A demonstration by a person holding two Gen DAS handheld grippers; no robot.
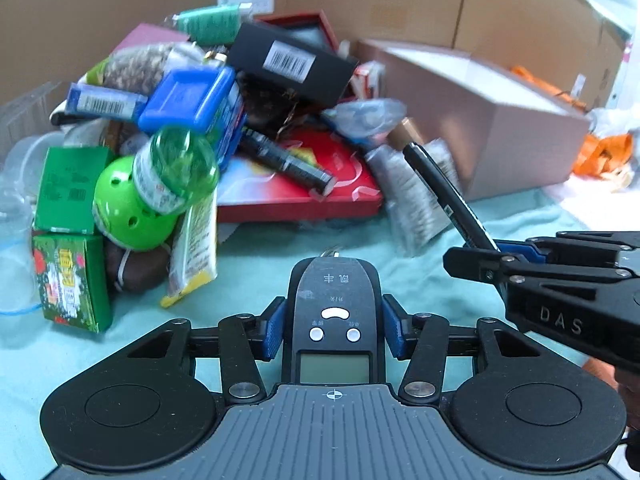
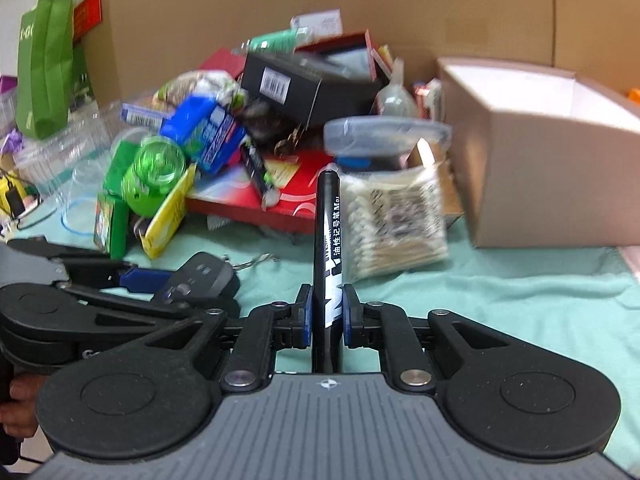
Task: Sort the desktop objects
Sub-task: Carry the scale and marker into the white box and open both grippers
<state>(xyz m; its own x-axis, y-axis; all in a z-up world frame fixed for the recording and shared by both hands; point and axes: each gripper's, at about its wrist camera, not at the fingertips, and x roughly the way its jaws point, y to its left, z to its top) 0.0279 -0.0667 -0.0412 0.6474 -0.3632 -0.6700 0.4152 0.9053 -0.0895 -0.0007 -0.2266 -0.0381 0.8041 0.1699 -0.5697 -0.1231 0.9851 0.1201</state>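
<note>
My left gripper [image 1: 334,330] is shut on a dark grey remote key fob [image 1: 334,312] with white buttons and a small screen, held above the teal cloth. It also shows in the right wrist view [image 2: 200,276], with the left gripper [image 2: 148,282] at the lower left. My right gripper [image 2: 326,314] is shut on a black marker pen [image 2: 328,240] that points forward toward the pile. In the left wrist view the right gripper [image 1: 492,254] holds the marker [image 1: 444,192] at the right, tilted up and left.
A pile of clutter lies ahead: a red flat box [image 1: 296,188], a black barcode box [image 1: 292,64], a blue case [image 1: 188,96], a green bottle [image 1: 176,168], green boxes [image 1: 72,240], a cotton swab pack [image 2: 396,220]. An open pink-brown box [image 2: 540,152] stands right. Cardboard walls stand behind.
</note>
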